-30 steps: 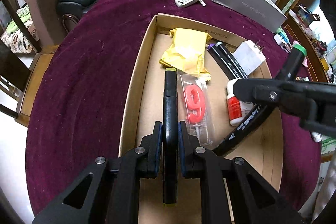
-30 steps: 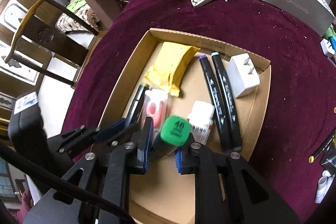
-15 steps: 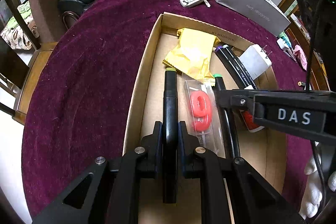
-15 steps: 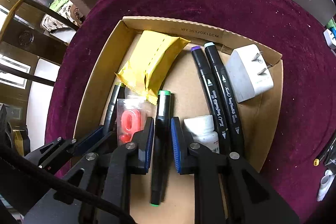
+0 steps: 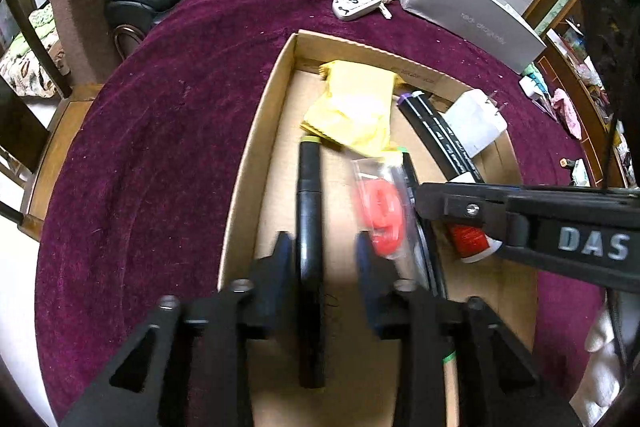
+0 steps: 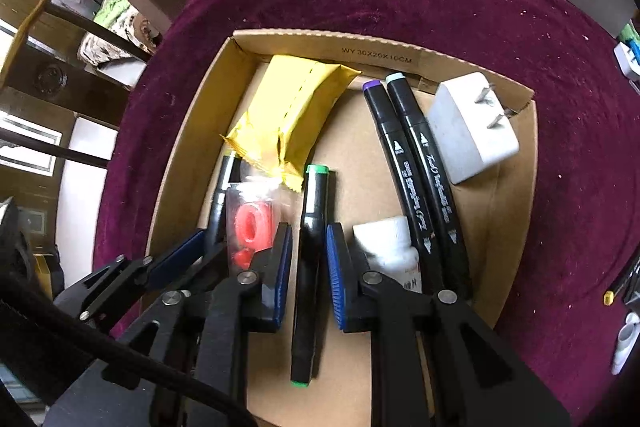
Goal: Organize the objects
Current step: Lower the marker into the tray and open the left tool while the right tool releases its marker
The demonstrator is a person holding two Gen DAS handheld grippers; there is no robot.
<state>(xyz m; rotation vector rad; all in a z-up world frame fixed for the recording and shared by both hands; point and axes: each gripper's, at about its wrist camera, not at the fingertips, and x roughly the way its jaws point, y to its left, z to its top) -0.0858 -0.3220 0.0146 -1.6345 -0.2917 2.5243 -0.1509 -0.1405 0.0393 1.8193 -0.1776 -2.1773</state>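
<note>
The left hand-held gripper (image 5: 320,255) has just been opening: a second ago its pads clamped the black marker with the yellow-green cap (image 5: 310,211); now they stand clear of the barrel on both sides, with the marker between them. The marker lies flat on the floor of the shallow brown cardboard box (image 5: 256,163), parallel to the wall at 9 o'clock, cap toward 12 o'clock. Judgement: this marker has been set down and released, so that placement is done.

The right hand-held gripper (image 6: 308,259) is closed on the black marker with the green cap (image 6: 310,259). A second ago that marker was held tilted up above the box; now it lies along the box floor, cap toward 12 o'clock and just beside the corner of the yellow foil packet (image 6: 288,115). Judgement: it is seated and awaits release only.

Relative to the right hand-held gripper, the clear bag holding a red figure (image 6: 250,223) sits at 9 o'clock, touching the outer side of the left jaw; the small white bottle (image 6: 386,247) sits at 3 o'clock, close against the right jaw. Two more black markers (image 6: 416,179) lie side by side toward 1 o'clock, with the white plug adapter (image 6: 464,131) beyond them. The box rests on the desk with the dark red cloth (image 6: 400,11).
</note>
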